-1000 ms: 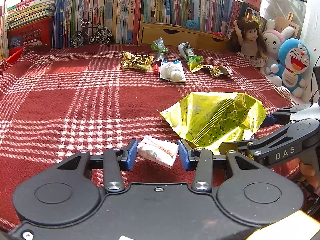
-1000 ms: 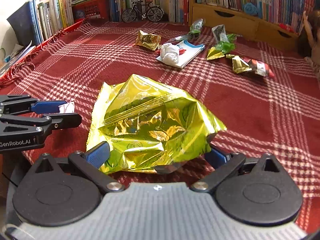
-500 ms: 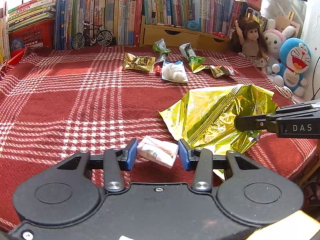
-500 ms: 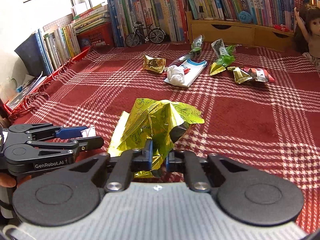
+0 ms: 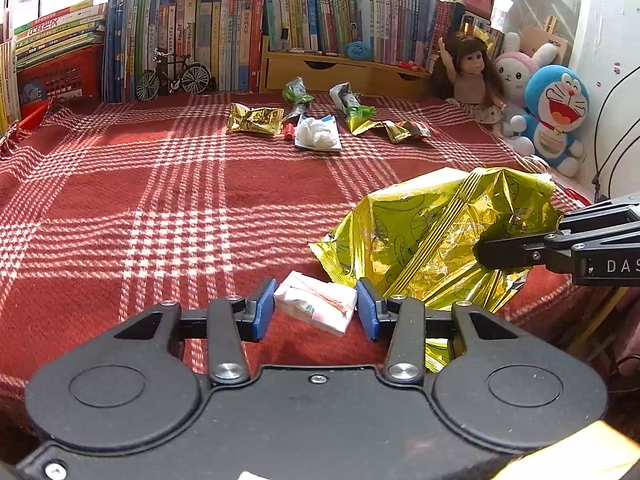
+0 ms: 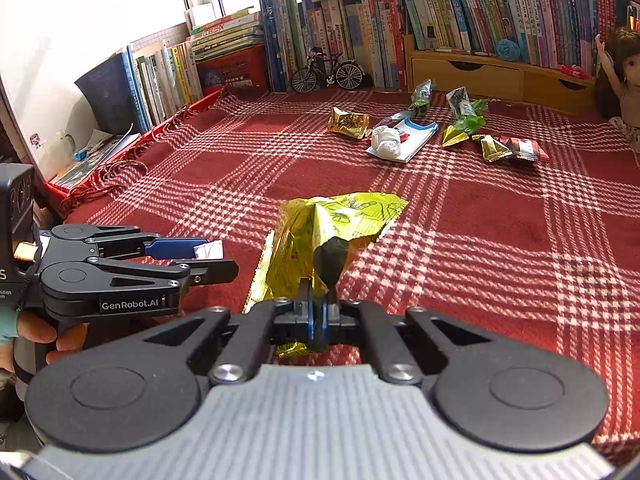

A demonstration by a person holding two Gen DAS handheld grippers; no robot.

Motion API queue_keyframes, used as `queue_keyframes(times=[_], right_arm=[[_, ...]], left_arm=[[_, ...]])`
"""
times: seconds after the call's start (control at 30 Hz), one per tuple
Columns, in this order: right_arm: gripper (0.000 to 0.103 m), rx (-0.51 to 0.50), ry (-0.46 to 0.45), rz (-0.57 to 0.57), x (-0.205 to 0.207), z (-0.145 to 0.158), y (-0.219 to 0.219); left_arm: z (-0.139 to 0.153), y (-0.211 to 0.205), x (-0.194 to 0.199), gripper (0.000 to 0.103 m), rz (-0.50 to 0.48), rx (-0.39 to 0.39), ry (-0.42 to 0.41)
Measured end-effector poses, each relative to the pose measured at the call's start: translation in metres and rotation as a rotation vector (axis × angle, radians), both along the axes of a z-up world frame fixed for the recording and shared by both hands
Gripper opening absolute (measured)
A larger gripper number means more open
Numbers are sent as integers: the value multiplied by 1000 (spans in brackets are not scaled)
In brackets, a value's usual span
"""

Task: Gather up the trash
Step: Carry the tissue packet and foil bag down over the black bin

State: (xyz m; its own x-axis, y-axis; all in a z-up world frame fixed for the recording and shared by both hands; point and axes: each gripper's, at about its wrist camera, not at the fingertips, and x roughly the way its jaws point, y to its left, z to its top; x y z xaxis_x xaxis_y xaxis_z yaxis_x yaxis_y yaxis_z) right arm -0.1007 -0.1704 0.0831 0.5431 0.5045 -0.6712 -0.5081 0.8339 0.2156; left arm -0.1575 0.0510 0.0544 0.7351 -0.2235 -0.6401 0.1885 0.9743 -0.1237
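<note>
1. Your work surface is a red plaid blanket with white check lines. It runs back to a wall of upright books, with a low wooden drawer unit beneath the right-hand ones.
2. A doll, a pink rabbit toy and a blue cat plush sit at the blanket's far right edge. A model bicycle stands against the books.
3. The yellow-green foil bag is the largest piece of trash. Your right gripper pinches its near end with the jaws pressed together on the foil. The bag's long axis runs away from that gripper, its far end pointing toward the books.
4. A loose cluster of small wrappers lies well beyond the bag, near the drawer unit.
5. Your left gripper holds a small white packet across its partly spread jaws. The packet's long axis runs pad to pad, tilted down toward the right pad, just left of the foil bag.
6. Fingers wrap the left gripper's handle.
</note>
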Motion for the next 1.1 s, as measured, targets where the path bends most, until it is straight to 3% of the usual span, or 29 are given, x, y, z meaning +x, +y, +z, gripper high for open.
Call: queue_keyframes(times=[0.3, 0.53, 0.77, 0.9, 1.1], right_arm=[[6, -71, 3, 90, -59, 6, -5], [6, -130, 54, 168, -99, -5, 0], [6, -223, 182, 203, -101, -51, 14], [7, -335, 238, 213, -90, -85, 32], [7, -446, 298, 263, -73, -132, 55]], left_arm=[[-5, -2, -61, 41, -64, 25, 62], [-31, -7, -95, 41, -110, 43, 167], [-79, -18, -89, 41, -111, 80, 326], [-109, -21, -74, 41, -77, 105, 421], [-150, -21, -54, 41, -41, 79, 513]])
